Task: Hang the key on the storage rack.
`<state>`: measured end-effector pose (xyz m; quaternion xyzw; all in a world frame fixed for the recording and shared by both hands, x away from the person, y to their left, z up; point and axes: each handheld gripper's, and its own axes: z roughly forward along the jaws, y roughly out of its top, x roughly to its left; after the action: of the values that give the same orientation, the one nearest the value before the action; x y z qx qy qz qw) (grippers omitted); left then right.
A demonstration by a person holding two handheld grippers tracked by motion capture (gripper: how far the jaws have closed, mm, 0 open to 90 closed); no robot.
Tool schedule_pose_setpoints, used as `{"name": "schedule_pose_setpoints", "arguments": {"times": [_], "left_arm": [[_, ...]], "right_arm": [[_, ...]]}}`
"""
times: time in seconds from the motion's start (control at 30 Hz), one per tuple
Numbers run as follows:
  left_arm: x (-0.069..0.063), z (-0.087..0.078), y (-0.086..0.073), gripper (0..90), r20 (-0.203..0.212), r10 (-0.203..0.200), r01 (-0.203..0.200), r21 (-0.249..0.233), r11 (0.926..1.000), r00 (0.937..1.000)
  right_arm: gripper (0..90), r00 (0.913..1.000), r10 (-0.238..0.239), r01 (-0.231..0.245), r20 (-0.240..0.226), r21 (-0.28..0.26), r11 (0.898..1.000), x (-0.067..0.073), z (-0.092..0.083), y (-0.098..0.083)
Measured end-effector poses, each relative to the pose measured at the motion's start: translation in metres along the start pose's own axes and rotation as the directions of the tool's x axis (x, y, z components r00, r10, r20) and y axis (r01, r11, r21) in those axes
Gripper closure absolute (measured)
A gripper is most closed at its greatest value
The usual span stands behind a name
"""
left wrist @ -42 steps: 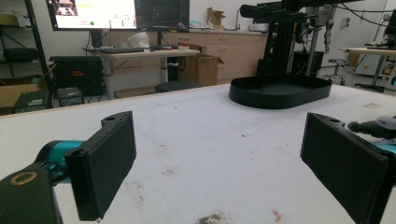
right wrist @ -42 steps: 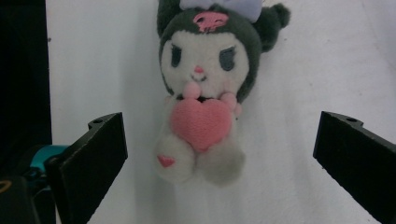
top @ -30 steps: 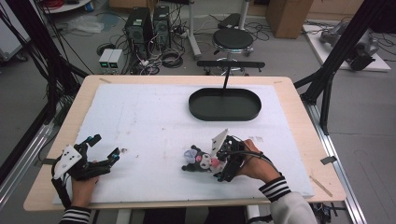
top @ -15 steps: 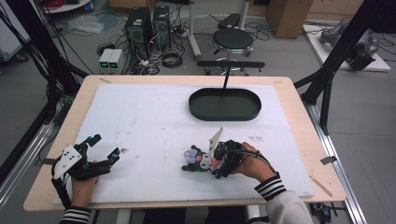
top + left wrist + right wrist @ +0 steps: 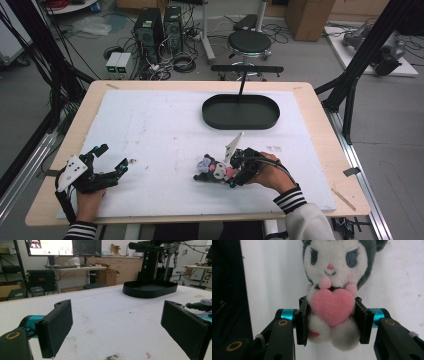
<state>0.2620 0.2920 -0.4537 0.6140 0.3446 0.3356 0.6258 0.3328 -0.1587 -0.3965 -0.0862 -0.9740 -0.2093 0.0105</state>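
Plush toy (image 5: pixel 331 290) lies on the white mat (image 5: pixel 150 130), near edge; right gripper (image 5: pixel 332 320) pinches its soft belly. It may squirm out on lift. Left gripper (image 5: pixel 117 327) wide open, empty. Black tray (image 5: pixel 240 111) well apart.

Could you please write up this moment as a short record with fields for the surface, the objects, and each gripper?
surface: white mat on a wooden table
toy: plush toy with pink heart, lying on the mat
tray: black oval tray, empty, toward the far side
right gripper: jaws closed on the plush toy's body
left gripper: jaws wide apart, holding nothing, near the left front corner
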Motion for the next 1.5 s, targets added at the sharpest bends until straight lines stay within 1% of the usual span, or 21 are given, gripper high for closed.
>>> {"name": "schedule_pose_setpoints", "arguments": {"times": [0.33,0.4,0.53,0.57,0.67,0.73,0.77,0.8,0.87,0.9,0.93,0.97,1.03,1.07,1.1,1.13,1.17,1.27,1.3,1.33,1.5], "left_arm": [[0.000,0.000,0.000,10.8,0.000,-0.001,0.001,0.000,1.0000,1.0000],[0.000,0.000,0.000,10.8,0.000,-0.001,0.001,0.000,1.0000,1.0000],[0.000,0.000,0.000,10.9,0.000,-0.002,0.002,-0.001,1.0000,1.0000],[0.000,0.000,0.000,10.8,0.000,-0.001,0.001,0.000,1.0000,1.0000],[0.000,0.000,0.000,10.8,0.000,-0.002,0.002,-0.001,1.0000,1.0000],[0.000,0.000,0.000,10.9,0.000,-0.001,0.001,0.000,1.0000,1.0000],[0.000,0.000,0.000,10.9,0.000,-0.001,0.001,0.000,1.0000,1.0000],[0.000,0.000,0.000,10.8,0.000,-0.001,0.001,-0.001,1.0000,1.0000],[0.000,0.000,0.000,10.9,0.001,0.000,0.000,-0.001,1.0000,1.0000],[0.000,0.000,0.000,10.9,0.001,-0.001,0.001,-0.002,1.0000,1.0000],[0.000,0.000,0.000,10.9,0.002,-0.001,0.001,-0.003,1.0000,1.0000],[0.000,0.000,0.000,10.9,0.002,-0.001,0.001,-0.003,1.0000,1.0000],[0.000,0.000,0.000,10.9,0.002,-0.001,0.001,-0.003,1.0000,1.0000],[0.000,0.000,0.000,10.9,0.002,0.000,0.000,-0.003,1.0000,1.0000],[0.000,0.000,0.000,10.8,0.002,0.000,0.000,-0.003,1.0000,1.0000],[0.000,0.000,0.000,10.9,0.002,0.000,0.000,-0.003,1.0000,1.0000],[0.000,0.000,0.000,10.9,0.002,-0.001,0.001,-0.004,1.0000,1.0000],[0.000,0.000,0.000,10.9,0.001,-0.002,0.002,-0.002,1.0000,1.0000],[0.000,0.000,0.000,10.9,0.001,-0.002,0.002,-0.002,1.0000,1.0000],[0.000,0.000,0.000,10.8,0.001,0.000,0.000,-0.002,1.0000,1.0000],[0.000,0.000,0.000,10.9,0.001,-0.001,0.001,-0.004,1.0000,1.0000]], "right_arm": [[54.7,0.9971,0.076,-0.075,0.003,-0.103,0.992,-0.007,-0.015,-0.007],[54.6,0.9927,0.120,-0.118,0.005,-0.165,0.979,-0.012,-0.024,-0.011],[54.6,0.9835,0.177,-0.166,0.037,-0.205,0.965,-0.016,-0.032,-0.016],[54.6,0.9754,0.217,-0.200,0.042,-0.243,0.949,-0.020,-0.038,-0.020],[54.6,0.9665,0.252,-0.231,0.048,-0.265,0.936,-0.022,-0.043,-0.022],[54.6,0.9484,0.305,-0.270,0.087,-0.280,0.921,-0.026,-0.049,-0.025],[54.6,0.9484,0.305,-0.270,0.087,-0.280,0.921,-0.026,-0.049,-0.025],[54.6,0.9348,0.339,-0.295,0.105,-0.304,0.906,-0.028,-0.053,-0.027],[54.6,0.9243,0.363,-0.309,0.118,-0.328,0.893,-0.031,-0.057,-0.030],[54.6,0.9243,0.363,-0.309,0.118,-0.328,0.893,-0.031,-0.057,-0.030],[54.6,0.9085,0.396,-0.331,0.132,-0.352,0.876,-0.034,-0.060,-0.032],[54.6,0.9008,0.412,-0.342,0.137,-0.362,0.867,-0.035,-0.062,-0.034],[54.6,0.8935,0.425,-0.348,0.145,-0.376,0.859,-0.037,-0.065,-0.035],[54.6,0.8759,0.455,-0.363,0.160,-0.404,0.840,-0.040,-0.070,-0.037],[54.6,0.8684,0.466,-0.365,0.169,-0.419,0.831,-0.042,-0.073,-0.038],[54.6,0.8684,0.466,-0.365,0.169,-0.419,0.831,-0.042,-0.073,-0.038],[54.6,0.8499,0.492,-0.373,0.188,-0.446,0.814,-0.045,-0.078,-0.040],[54.6,0.8164,0.533,-0.384,0.221,-0.483,0.787,-0.049,-0.087,-0.044],[54.6,0.8164,0.533,-0.384,0.221,-0.483,0.787,-0.049,-0.087,-0.044],[54.6,0.7963,0.561,-0.395,0.227,-0.506,0.767,-0.052,-0.092,-0.045],[54.7,0.7611,0.602,-0.396,0.241,-0.564,0.725,-0.060,-0.104,-0.049]]}}
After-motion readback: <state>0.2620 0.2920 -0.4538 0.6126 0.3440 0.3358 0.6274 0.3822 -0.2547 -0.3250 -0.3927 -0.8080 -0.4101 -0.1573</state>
